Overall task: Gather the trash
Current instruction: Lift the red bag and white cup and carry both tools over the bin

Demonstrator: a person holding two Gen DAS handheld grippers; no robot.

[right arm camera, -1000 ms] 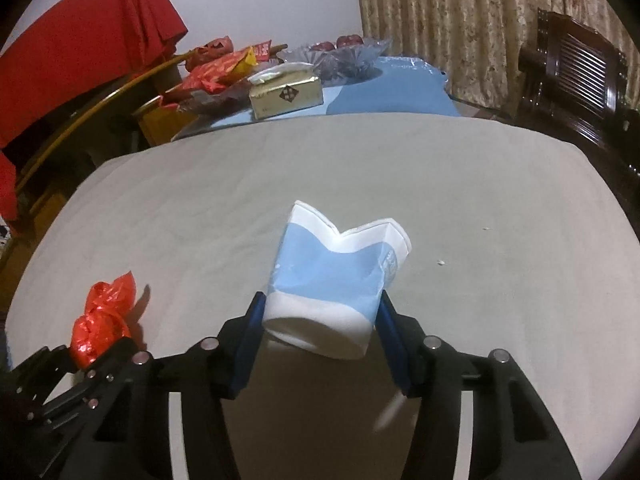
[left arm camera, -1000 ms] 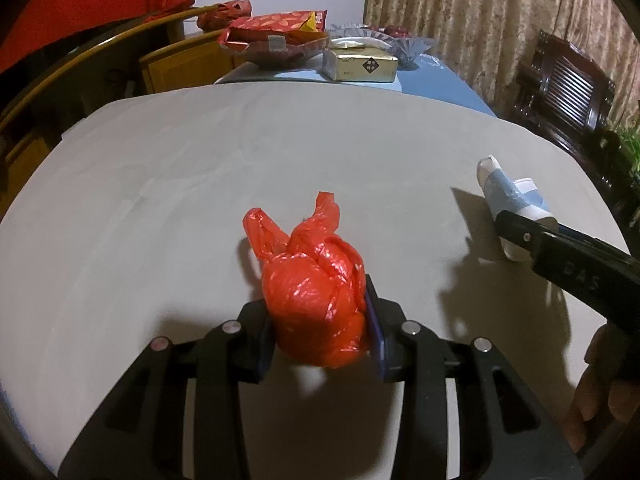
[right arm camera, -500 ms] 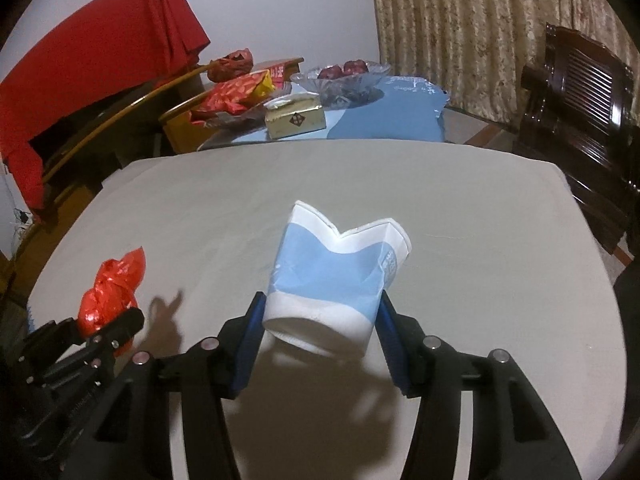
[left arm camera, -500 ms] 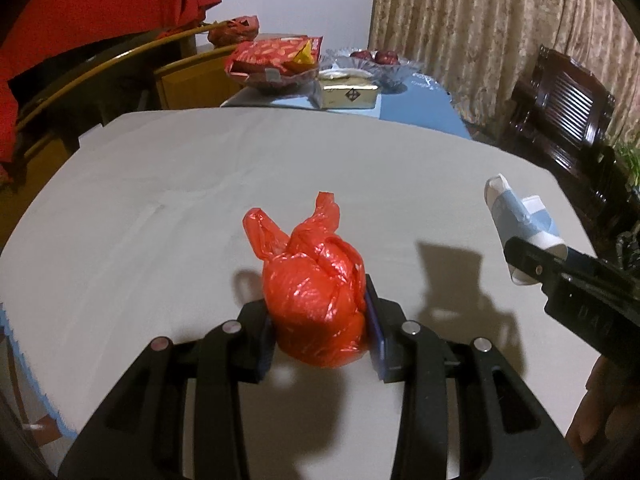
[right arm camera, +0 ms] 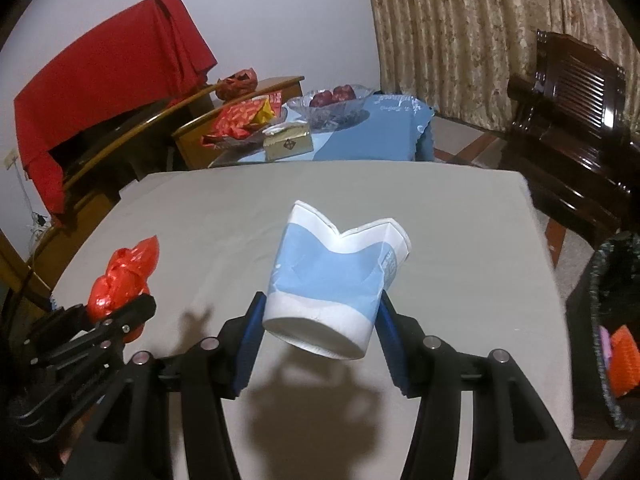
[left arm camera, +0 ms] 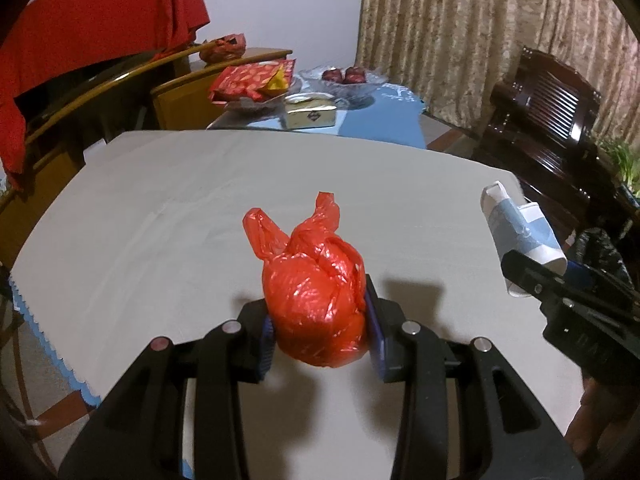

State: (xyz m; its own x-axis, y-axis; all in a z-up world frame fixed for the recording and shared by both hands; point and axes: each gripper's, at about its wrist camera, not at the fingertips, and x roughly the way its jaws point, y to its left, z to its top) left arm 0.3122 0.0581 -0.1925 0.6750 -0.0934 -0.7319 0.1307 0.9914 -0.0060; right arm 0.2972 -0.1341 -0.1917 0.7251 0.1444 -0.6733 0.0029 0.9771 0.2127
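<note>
My left gripper (left arm camera: 320, 340) is shut on a knotted red plastic bag (left arm camera: 314, 300) and holds it above the grey tablecloth (left arm camera: 200, 208). My right gripper (right arm camera: 320, 336) is shut on a crushed blue and white paper cup (right arm camera: 336, 280), also held above the table. The cup also shows in the left wrist view (left arm camera: 520, 236), and the red bag in the right wrist view (right arm camera: 120, 280). A black-lined trash bin (right arm camera: 608, 320) with orange trash inside stands at the table's right side.
Behind the table, a blue-covered side table (right arm camera: 372, 136) holds a fruit bowl (right arm camera: 332, 100), a gold box (right arm camera: 288, 146) and red snack packets (right arm camera: 240, 116). Dark wooden chairs (right arm camera: 572, 120) stand at the right. A red cloth (right arm camera: 100, 80) hangs at the left.
Both grippers have risen and pulled back from the table, each still holding its item. The trash bin has come into the right wrist view.
</note>
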